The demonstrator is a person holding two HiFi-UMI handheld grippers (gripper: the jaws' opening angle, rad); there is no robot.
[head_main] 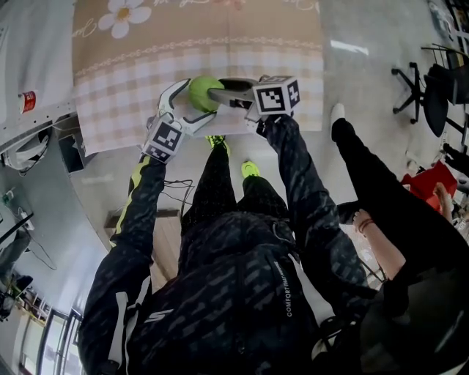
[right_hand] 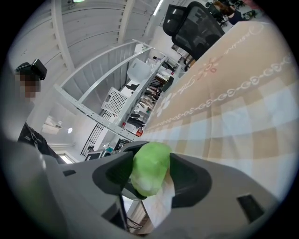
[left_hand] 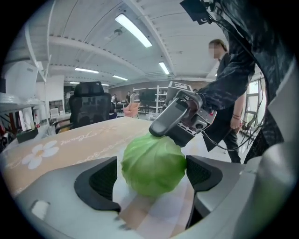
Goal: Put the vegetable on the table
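Observation:
A round green cabbage [head_main: 201, 91] is over the checked tablecloth [head_main: 124, 80], close to the table's front edge; I cannot tell whether it rests on the cloth. My right gripper [head_main: 220, 94] reaches in from the right and is shut on the cabbage [right_hand: 149, 168], with both pads against its sides. My left gripper [head_main: 182, 106] comes from the left with its jaws spread round the cabbage [left_hand: 153, 163]. There is a gap at its left pad, so it is open. The right gripper [left_hand: 174, 119] shows behind the cabbage in the left gripper view.
The beige cloth carries a flower print [head_main: 123, 15] further back. A second person [head_main: 381, 212] stands close at my right. A black office chair [left_hand: 91, 106] stands beyond the table and another chair [head_main: 414, 84] on the floor at the right.

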